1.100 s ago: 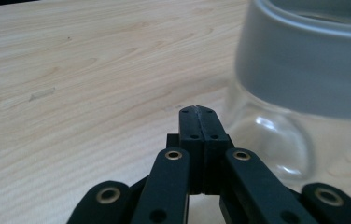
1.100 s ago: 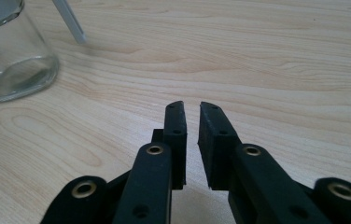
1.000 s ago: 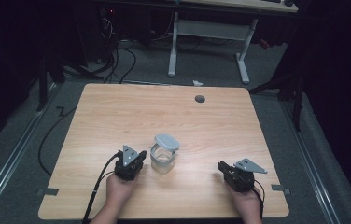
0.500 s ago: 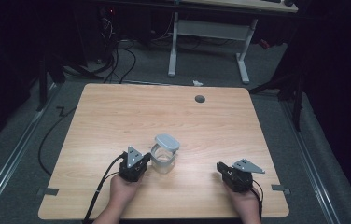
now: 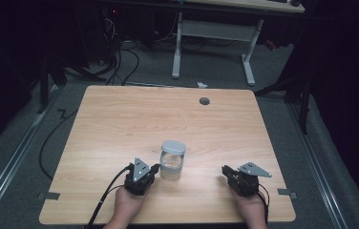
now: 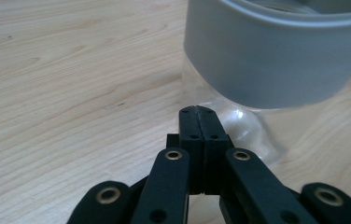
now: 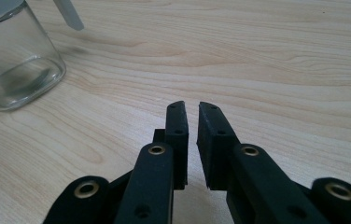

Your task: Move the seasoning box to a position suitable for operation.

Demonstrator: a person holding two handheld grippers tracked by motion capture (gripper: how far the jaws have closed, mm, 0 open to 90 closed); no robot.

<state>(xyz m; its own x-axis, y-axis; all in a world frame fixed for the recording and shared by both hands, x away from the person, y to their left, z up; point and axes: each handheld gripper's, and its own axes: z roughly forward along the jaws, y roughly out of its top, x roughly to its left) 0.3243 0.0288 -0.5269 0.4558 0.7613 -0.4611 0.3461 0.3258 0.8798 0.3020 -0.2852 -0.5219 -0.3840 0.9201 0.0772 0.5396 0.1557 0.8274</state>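
A clear glass jar (image 5: 172, 164) with a grey lid (image 5: 174, 147) stands on the wooden table (image 5: 120, 124), near its front middle. My left gripper (image 5: 156, 168) sits just left of the jar with its jaws pressed together and nothing between them. In the left gripper view its tips (image 6: 198, 112) point at the jar's lower glass wall (image 6: 248, 130), below the grey band (image 6: 276, 60); I cannot tell whether they touch. My right gripper (image 5: 225, 170) rests to the right of the jar, apart from it. Its jaws (image 7: 191, 108) stand a narrow gap apart, holding nothing, with the jar (image 7: 19, 65) at upper left.
A round grey cable port (image 5: 204, 100) lies in the table's far right part. Black cables trail off the table's left side to the floor. A white desk frame (image 5: 213, 33) stands beyond the far edge.
My left gripper has slid right, closer to the jar. The right gripper and the jar have stayed where they were.
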